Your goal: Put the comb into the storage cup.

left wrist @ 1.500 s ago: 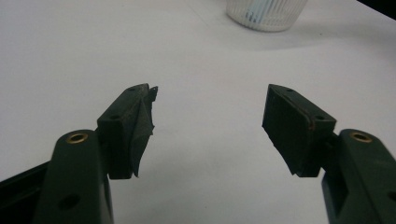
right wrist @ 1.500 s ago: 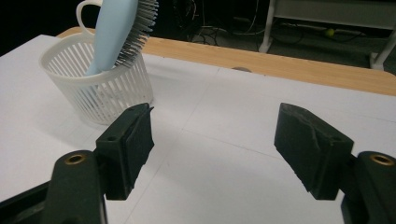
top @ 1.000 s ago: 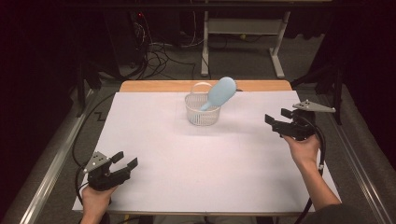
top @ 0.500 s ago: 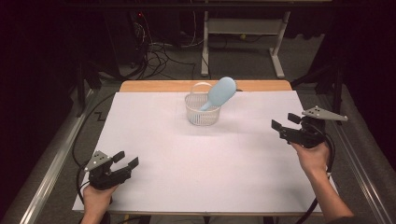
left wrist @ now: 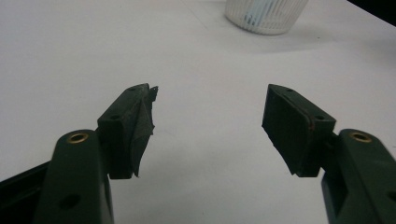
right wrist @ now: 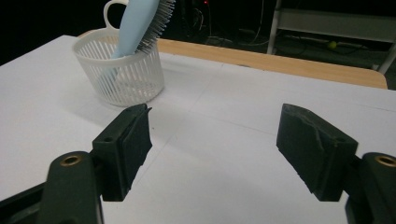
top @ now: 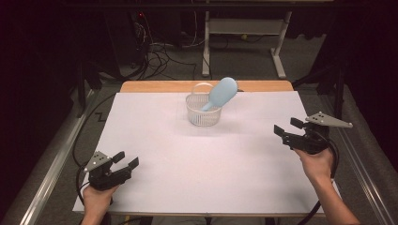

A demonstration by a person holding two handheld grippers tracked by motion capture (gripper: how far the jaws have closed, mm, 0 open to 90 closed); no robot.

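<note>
Currently the white table surface (top: 197, 173) carries one item group at its far centre: a white slatted basket (top: 203, 111) with a light blue hairbrush (top: 219, 93) standing in it, handle down, bristled head leaning over the rim toward the right. Both are well apart from either tool.

Right gripper (top: 286, 129): held above the right edge of the table, jaws released with nothing between the pads. In the right gripper view the basket (right wrist: 122, 77) sits ahead and to the left of the gap, with the hairbrush (right wrist: 140, 21) rising out of it.

Left gripper (top: 126, 160): parked near the front left corner, jaws also released and empty. In the left gripper view only the basket base (left wrist: 265, 15) appears at the top edge.

Judged procedure for the step in hand, which reads as a parked or idle stance with the hairbrush deposited in the basket:

1. Keep both sets of jaws apart; do not clench on air, as the worn pad facing on the left tool may peel further.
2. Hold each tool low and level, clear of the basket, so no cable drags across it.
3. If a regrasp is required, approach with the right gripper, aligning the gap on the brush head above the rim, since the handle is enclosed by the slats.
4. Steady the basket first; it is light and likely to tip under the leaning brush.
</note>
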